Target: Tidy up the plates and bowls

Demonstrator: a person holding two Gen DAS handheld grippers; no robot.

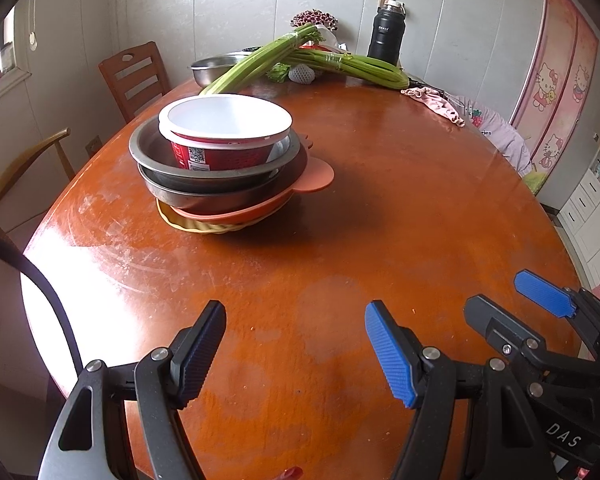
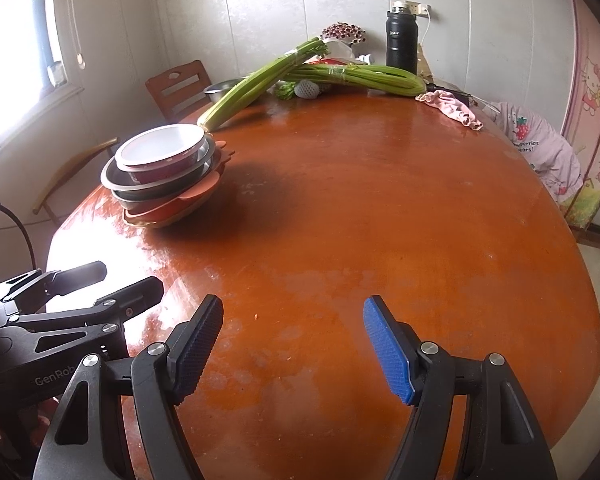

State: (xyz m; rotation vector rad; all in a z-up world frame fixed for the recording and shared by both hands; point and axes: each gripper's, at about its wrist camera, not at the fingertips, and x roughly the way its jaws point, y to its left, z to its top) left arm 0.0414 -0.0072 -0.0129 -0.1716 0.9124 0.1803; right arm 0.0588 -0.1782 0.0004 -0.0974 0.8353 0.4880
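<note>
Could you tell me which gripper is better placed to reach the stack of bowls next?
Probably the left gripper: the stack of bowls sits on its side of the table. The right gripper is farther across. Both are open.

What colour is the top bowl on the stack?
The top plastic bowl is red outside, white inside; the left wrist view shows it best.

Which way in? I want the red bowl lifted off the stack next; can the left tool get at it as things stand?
Probably yes. The red bowl sits topmost on the stack, and bare table lies between it and the open, empty left tool. Nothing blocks the path.
</note>
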